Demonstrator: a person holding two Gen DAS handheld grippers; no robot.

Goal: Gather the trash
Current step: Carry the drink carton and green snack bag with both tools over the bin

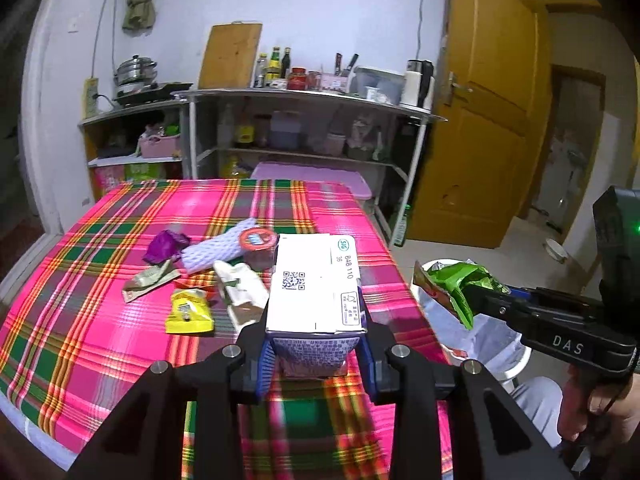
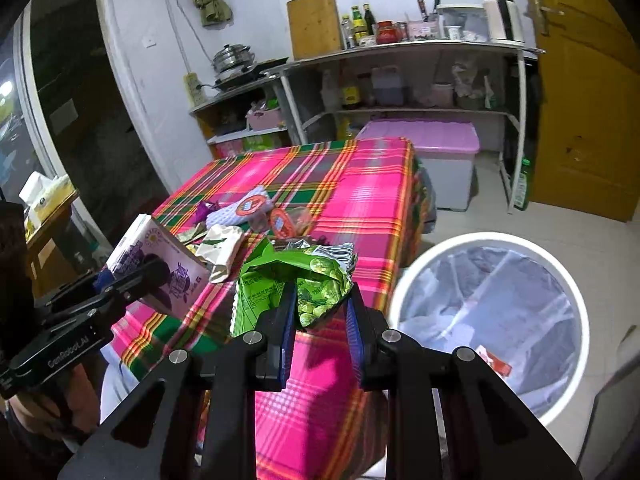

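Left gripper (image 1: 316, 344): clenched on the milk carton (image 1: 316, 284), blue pads pressing its two side faces, held above the near edge of the table (image 1: 100, 320).
Carton handling: stiff paperboard, probably light if emptied; flat sides take a firm squeeze, though too hard a pinch may buckle them.
Right gripper (image 2: 322, 316): clamped on the green snack bag (image 2: 296, 280), held off the table's corner, beside the bin.
Bag handling: thin crinkled foil, very light, slippery; best pinched across a bunched fold, as here.
Bin (image 2: 560, 264): white, lined with a clear bag, on the floor just right of the table; a red scrap lies inside.
Remaining trash: yellow packet (image 1: 188, 312), white wrapper (image 1: 240, 288), foam net sleeve (image 1: 218, 252), purple wrapper (image 1: 164, 246), and what appears to be a lidded cup (image 1: 258, 240), clustered mid-table.
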